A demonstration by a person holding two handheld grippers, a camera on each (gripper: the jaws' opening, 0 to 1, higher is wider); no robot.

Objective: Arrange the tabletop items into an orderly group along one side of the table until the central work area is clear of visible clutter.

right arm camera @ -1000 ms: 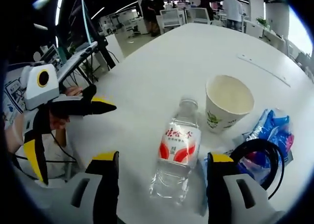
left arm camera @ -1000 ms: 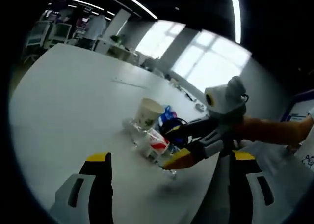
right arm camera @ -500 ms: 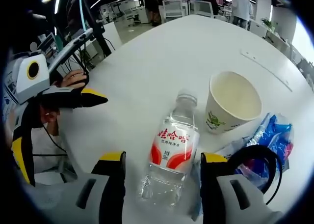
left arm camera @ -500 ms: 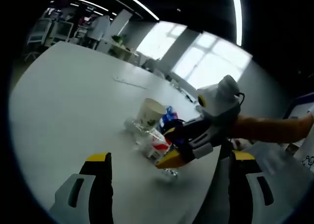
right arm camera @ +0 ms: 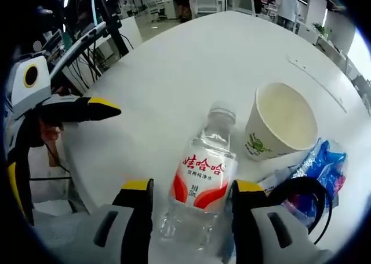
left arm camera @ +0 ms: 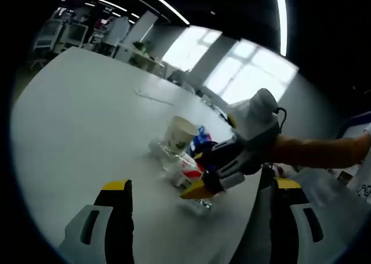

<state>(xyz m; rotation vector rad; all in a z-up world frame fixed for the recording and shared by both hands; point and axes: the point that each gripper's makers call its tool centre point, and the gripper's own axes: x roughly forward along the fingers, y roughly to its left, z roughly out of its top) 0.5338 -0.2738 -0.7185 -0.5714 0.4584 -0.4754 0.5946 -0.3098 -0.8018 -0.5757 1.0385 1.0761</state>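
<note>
The right gripper straddles a water bottle lying near the table edge, its jaws spread to either side of the lower body, not yet clamped. The clear, thin-walled bottle looks light, smooth and prone to roll, so the labelled middle seems the firmest hold. Just beyond stand a tippable paper cup, a blue packet and a black cable; the left gripper hangs open, empty.

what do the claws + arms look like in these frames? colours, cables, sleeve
Both claws match: black jaws with yellow tips on light grey bodies. The right claw carries a white housing with a yellow-ringed round lens and a thin black cable; an orange sleeve follows behind. The left claw has the same white housing with yellow trim.
</note>
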